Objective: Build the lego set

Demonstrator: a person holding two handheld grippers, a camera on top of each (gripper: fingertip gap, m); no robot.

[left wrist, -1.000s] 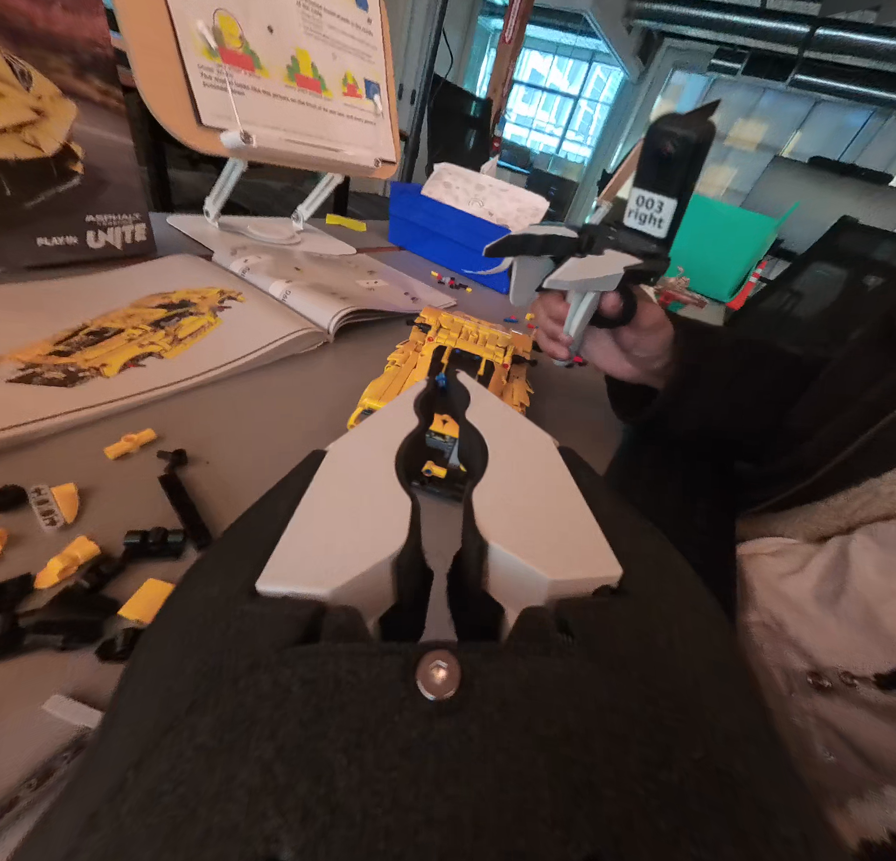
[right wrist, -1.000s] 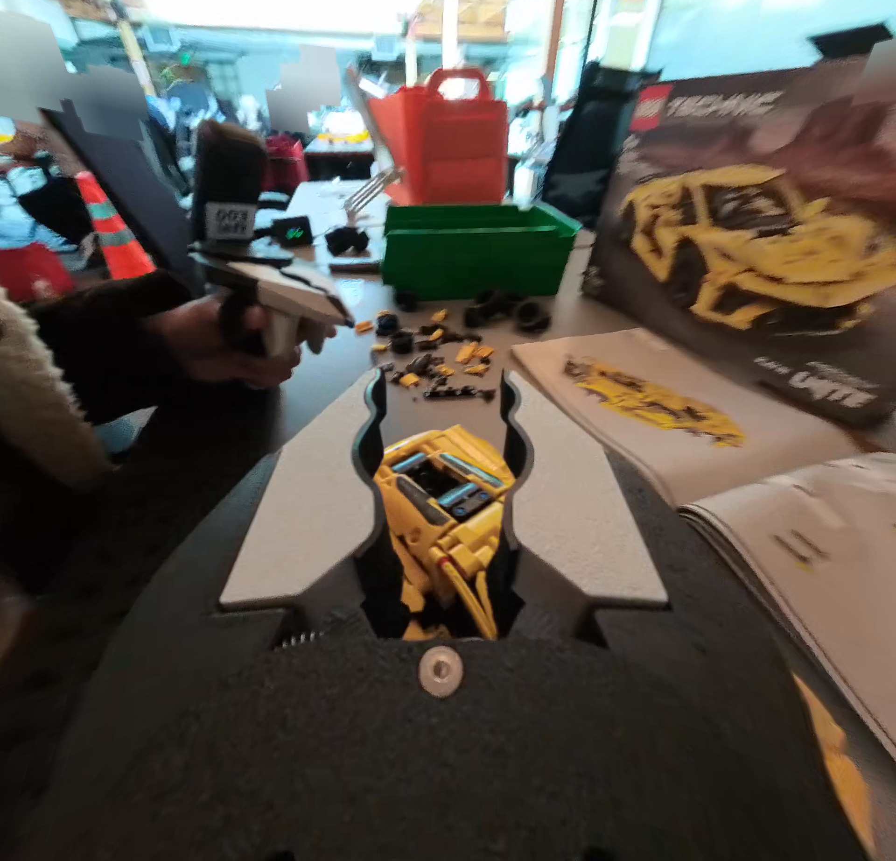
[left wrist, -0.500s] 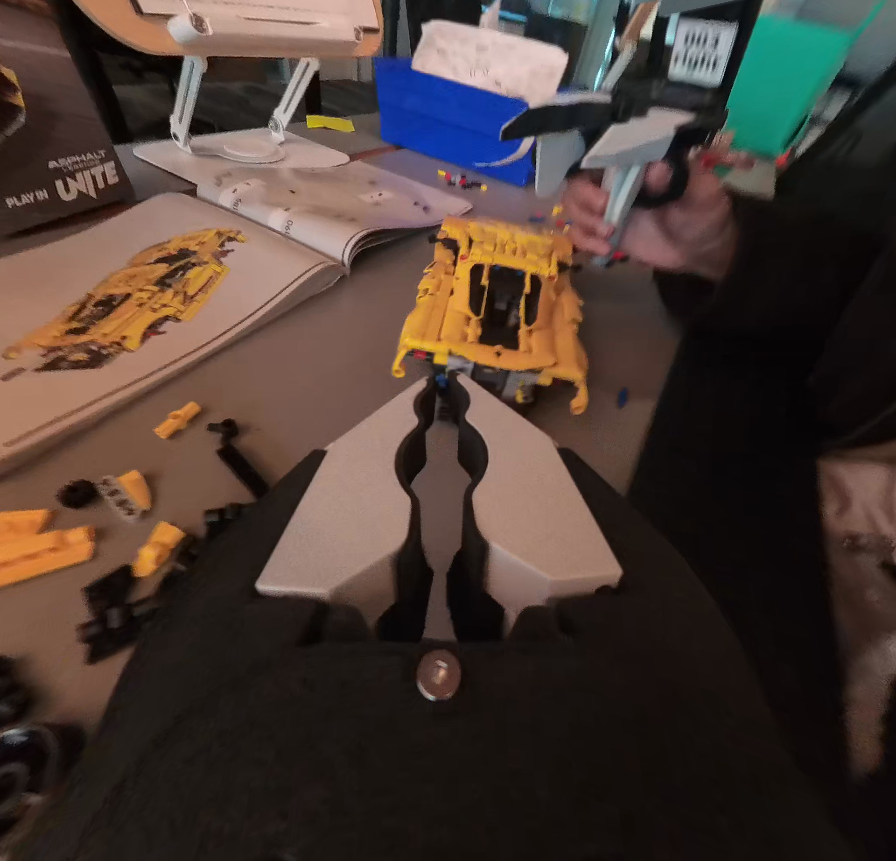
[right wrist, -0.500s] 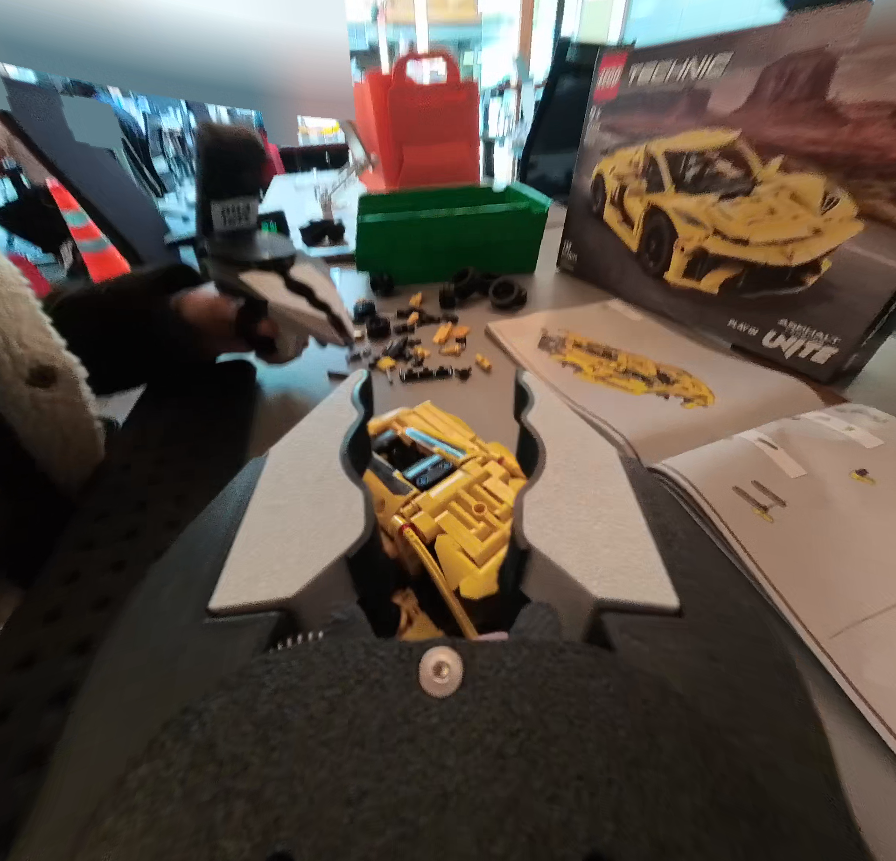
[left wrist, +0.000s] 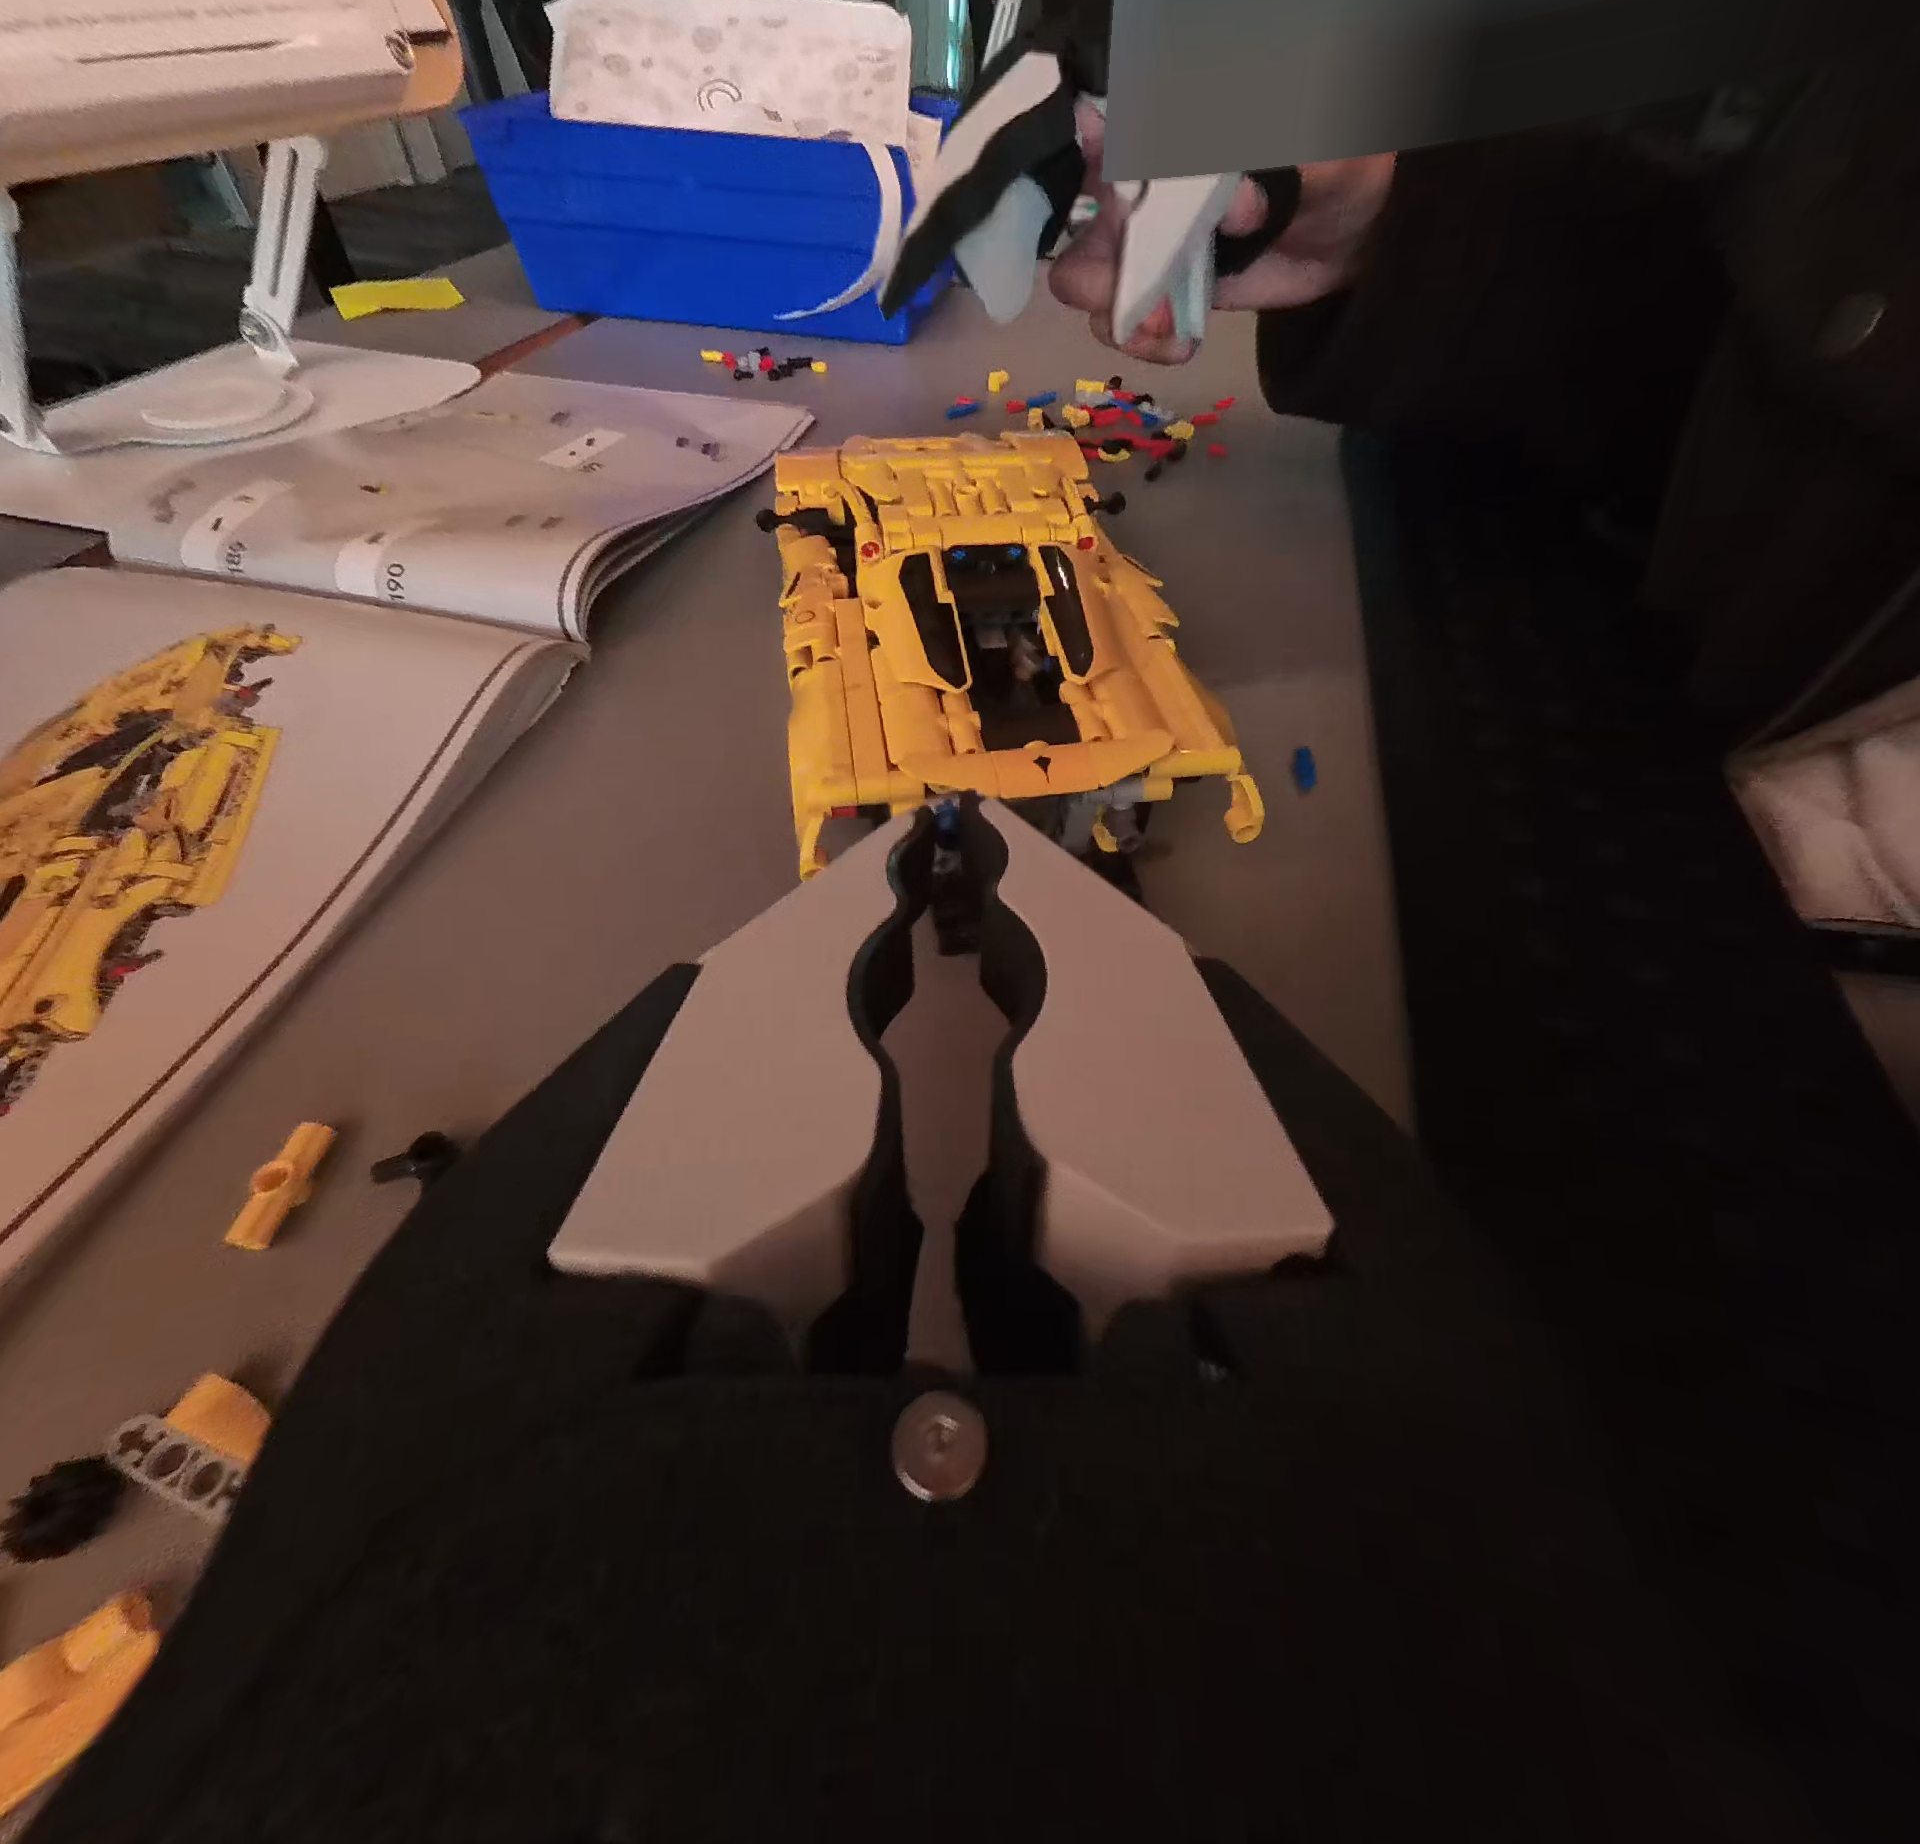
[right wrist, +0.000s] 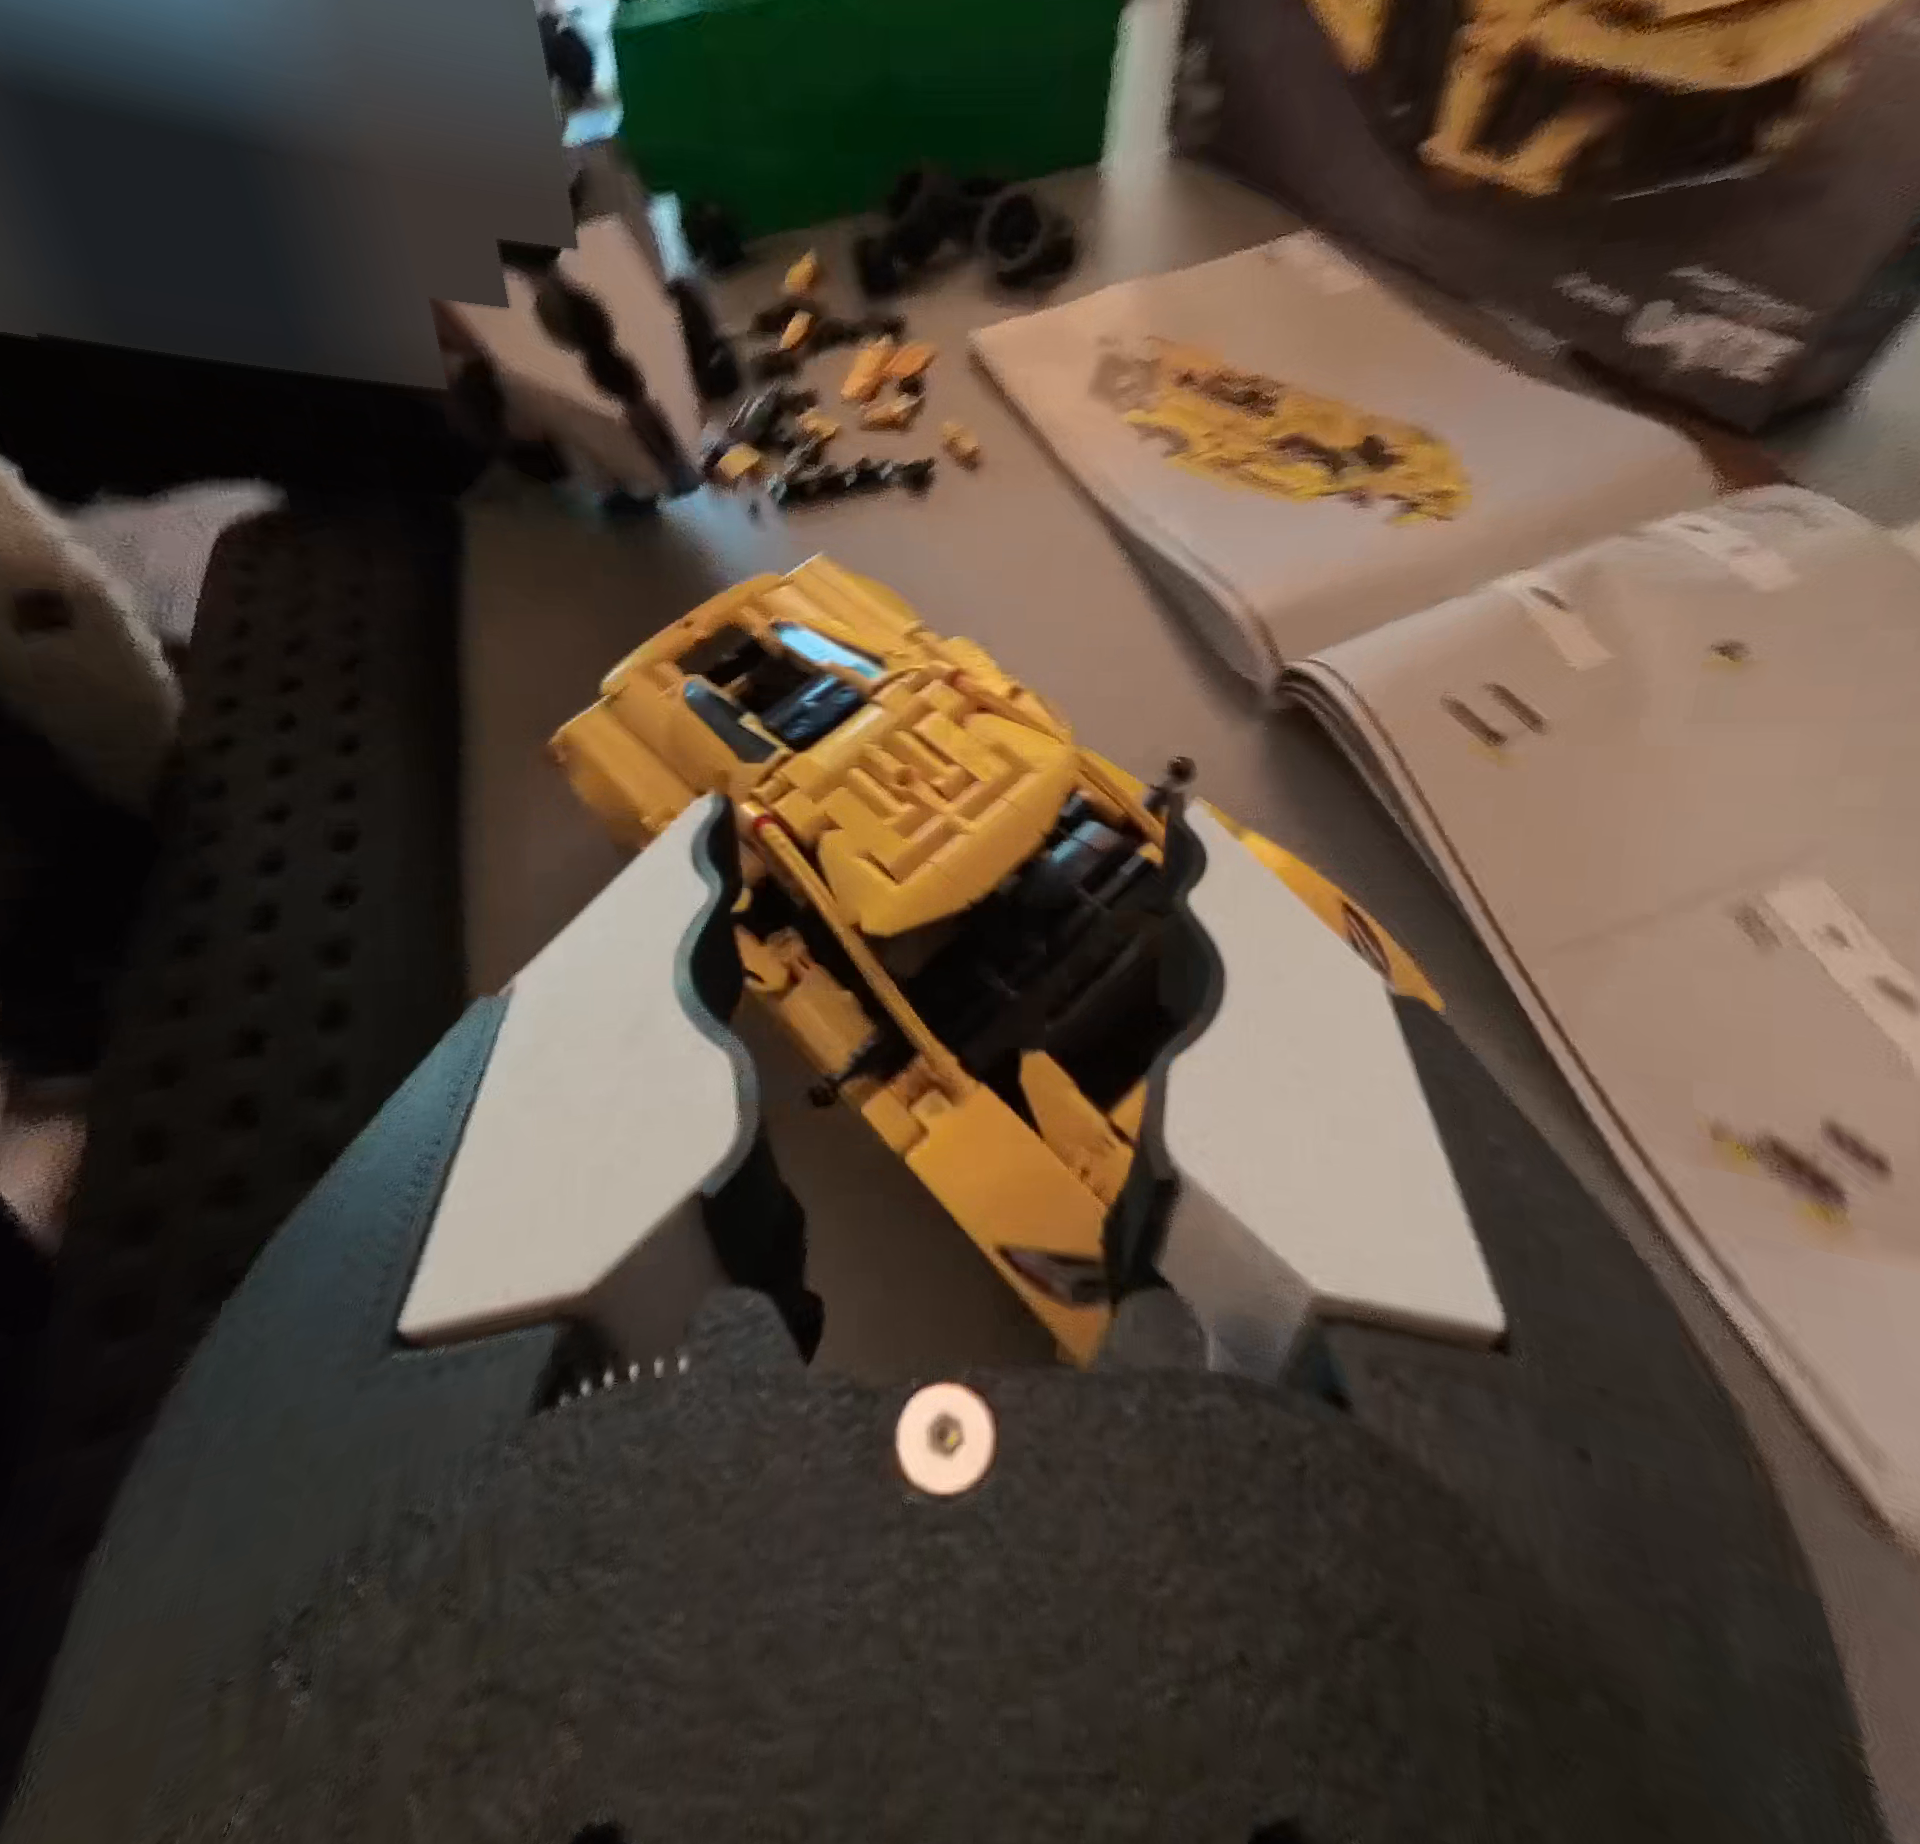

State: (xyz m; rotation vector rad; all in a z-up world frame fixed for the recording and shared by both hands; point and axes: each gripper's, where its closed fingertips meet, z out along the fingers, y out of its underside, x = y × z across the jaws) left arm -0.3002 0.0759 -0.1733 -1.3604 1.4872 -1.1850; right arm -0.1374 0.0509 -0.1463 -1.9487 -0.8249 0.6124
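- Yellow toy car (left wrist: 997, 641): mostly built, resting flat on the grey table (left wrist: 644, 859), beside the open instruction booklet (left wrist: 312, 755).
- Left gripper (left wrist: 948, 820): tips pressed nearly together on a small blue-and-black piece (left wrist: 948, 885), just short of the car's near end. A second ago it looked along the car from low down; it has since lifted and drawn back, so the whole roof now shows.
- Right gripper (right wrist: 945, 818): claw spread wide and holding nothing. It has risen from beside the car to hang above its far end, in front of the blue bin (left wrist: 675, 205).
- Meaning for the task, as a judgement: the car has been let go and the hands are resetting. The pinched piece looks to be next, going onto the near end.
- Loose pieces: small coloured pins (left wrist: 1101, 423) past the car; yellow and black parts (right wrist: 831, 412) near the green bin (right wrist: 862, 59).
- Writing: the printed box (right wrist: 1558, 132) carries a brand mark and title, blurred here. The booklet shows page numbers and the stand sheet has printed text. None is reproduced.
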